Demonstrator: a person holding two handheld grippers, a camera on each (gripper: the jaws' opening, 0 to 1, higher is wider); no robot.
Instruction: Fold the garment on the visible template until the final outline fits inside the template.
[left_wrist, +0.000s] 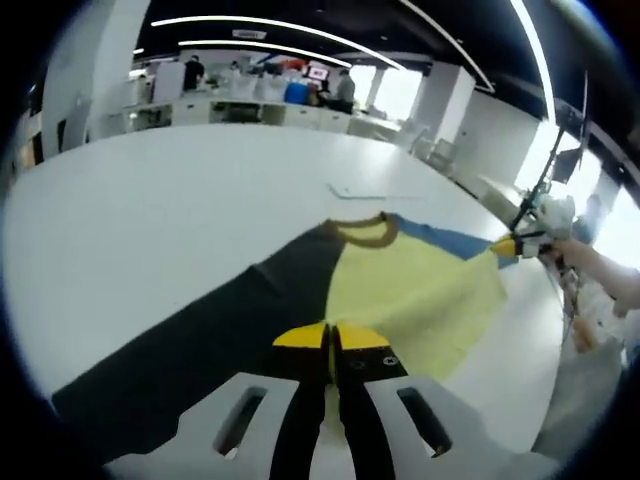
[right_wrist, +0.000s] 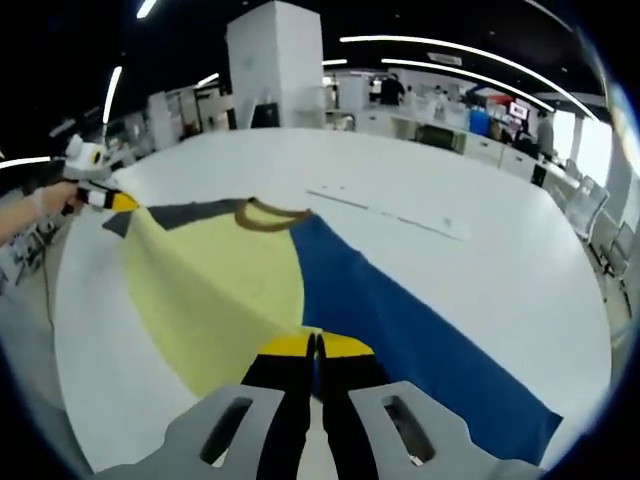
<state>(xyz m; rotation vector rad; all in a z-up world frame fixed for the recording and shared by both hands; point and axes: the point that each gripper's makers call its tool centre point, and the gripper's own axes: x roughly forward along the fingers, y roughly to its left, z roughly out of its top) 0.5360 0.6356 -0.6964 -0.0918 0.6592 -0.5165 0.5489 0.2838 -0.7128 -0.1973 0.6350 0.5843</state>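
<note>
1. Garment: a short-sleeved cloth shirt in pale yellow, dark grey and blue panels, with a brown ribbed collar (left_wrist: 362, 230), lies spread on the large white table (left_wrist: 150, 220). In the left gripper view the dark grey panel runs toward the lower left; in the right gripper view the blue panel (right_wrist: 420, 330) runs toward the lower right.
2. Left gripper (left_wrist: 330, 336): its yellow-tipped black jaws are pressed together on the near hem of the shirt, where the grey and yellow panels meet. In the right gripper view this gripper (right_wrist: 120, 201) sits at the shirt's far corner, held by a hand (right_wrist: 52, 198).
3. Right gripper (right_wrist: 314, 345): jaws closed with no visible gap, pinching the shirt's edge at the yellow and blue seam. In the left gripper view it (left_wrist: 510, 245) grips the far blue corner.
4. Template: faint thin outline marks (right_wrist: 385, 212) lie on the table beyond the collar, apart from the shirt.
</note>
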